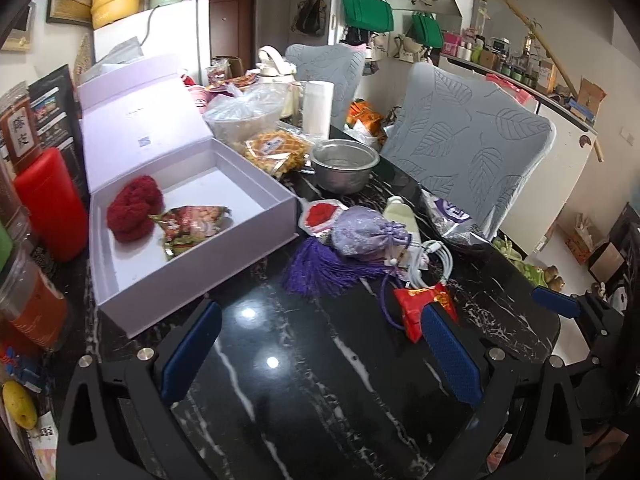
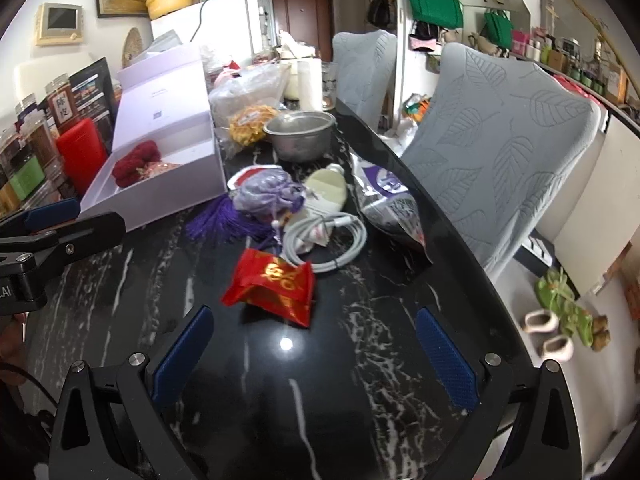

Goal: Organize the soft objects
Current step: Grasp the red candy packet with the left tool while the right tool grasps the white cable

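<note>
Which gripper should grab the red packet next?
Right. The red packet lies just ahead of the open right gripper, roughly centred between its jaws. The left gripper is also open, but the packet sits off by its right jaw.

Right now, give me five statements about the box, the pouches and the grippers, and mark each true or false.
1. The lavender box stands open with its lid up. True.
2. The red knitted item lies on the table beside the box. False: it lies inside the box.
3. The red packet is held by the right gripper. False: it lies on the table ahead of the open fingers.
4. The purple pouch is still on the table, outside the box. True.
5. The left gripper is shut on the white cable. False: it is open and empty.
</note>
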